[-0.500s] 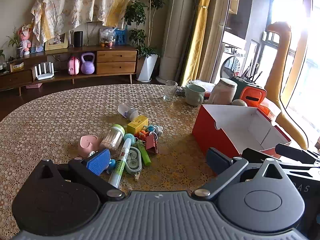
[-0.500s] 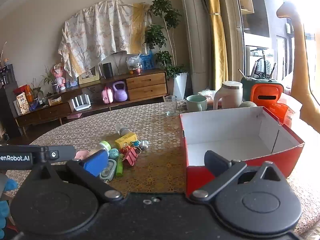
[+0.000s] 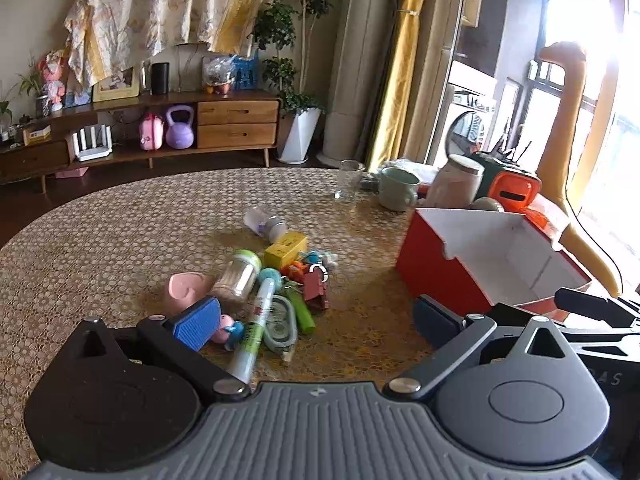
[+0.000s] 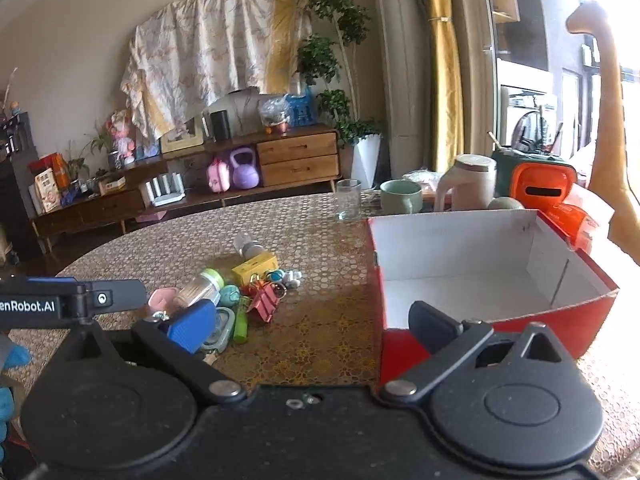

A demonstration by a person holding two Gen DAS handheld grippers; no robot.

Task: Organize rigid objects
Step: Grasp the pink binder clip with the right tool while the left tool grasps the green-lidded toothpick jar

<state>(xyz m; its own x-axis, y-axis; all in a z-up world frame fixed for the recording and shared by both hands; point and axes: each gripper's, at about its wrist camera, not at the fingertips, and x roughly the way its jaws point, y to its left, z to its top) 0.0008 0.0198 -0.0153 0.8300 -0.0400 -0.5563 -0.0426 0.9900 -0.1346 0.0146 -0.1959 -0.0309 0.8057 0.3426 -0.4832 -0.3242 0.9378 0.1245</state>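
Above the table (image 3: pixel 100 240), both grippers gape empty beside the red box (image 4: pixel 480 332)

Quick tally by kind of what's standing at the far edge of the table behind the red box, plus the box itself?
Clear drinking glass: 1
Green mug: 1
Beige lidded jug: 1
Orange container: 1
Red box, nothing visible inside: 1
Total: 5
The heap of small items on the table is not counted; several overlap.

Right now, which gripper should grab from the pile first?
Left. The left gripper is open with the pile straight ahead between its fingers; the right gripper faces the box.
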